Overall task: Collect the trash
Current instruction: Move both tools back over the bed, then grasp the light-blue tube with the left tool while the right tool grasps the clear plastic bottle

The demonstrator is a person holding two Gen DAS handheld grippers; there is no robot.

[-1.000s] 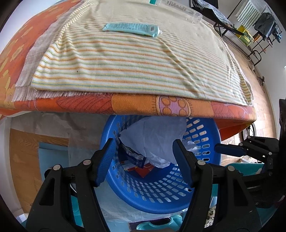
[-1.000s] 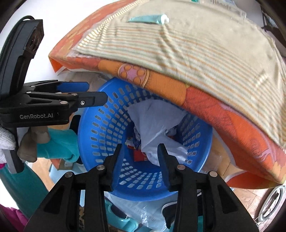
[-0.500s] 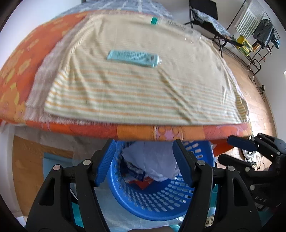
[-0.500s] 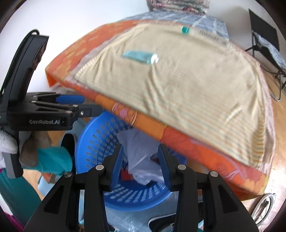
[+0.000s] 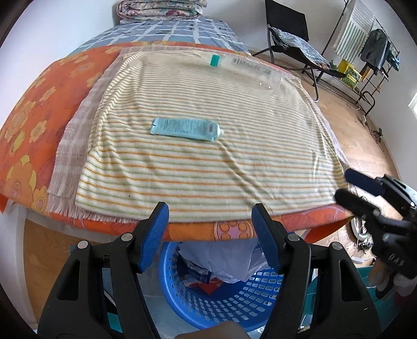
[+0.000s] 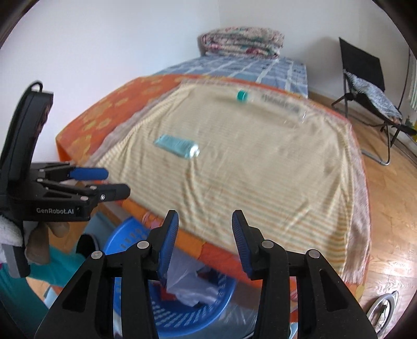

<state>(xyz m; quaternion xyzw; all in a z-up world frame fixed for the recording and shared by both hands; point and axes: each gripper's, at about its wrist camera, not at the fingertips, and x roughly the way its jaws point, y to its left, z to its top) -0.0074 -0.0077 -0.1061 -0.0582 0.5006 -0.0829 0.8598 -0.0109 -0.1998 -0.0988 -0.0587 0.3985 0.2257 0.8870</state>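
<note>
A teal tube (image 5: 186, 128) lies on the striped towel (image 5: 208, 172) in the middle of the bed; it also shows in the right wrist view (image 6: 177, 146). A clear plastic bottle (image 5: 247, 68) with a teal cap lies at the towel's far edge, and shows in the right wrist view (image 6: 271, 103). A blue basket (image 5: 221, 300) holding crumpled white plastic and wrappers stands on the floor below the bed's near edge. My left gripper (image 5: 209, 221) is open and empty above the basket. My right gripper (image 6: 206, 229) is open and empty, beside it.
An orange flowered sheet (image 5: 34, 114) covers the bed, with a blue checked cover and folded quilt (image 5: 161, 10) at the far end. A black folding chair (image 5: 292, 39) and a clothes rack (image 5: 370, 47) stand on the wooden floor to the right.
Both grippers have risen from over the basket to the level of the bed top. More of the bed, the tube and the bottle has come into view.
</note>
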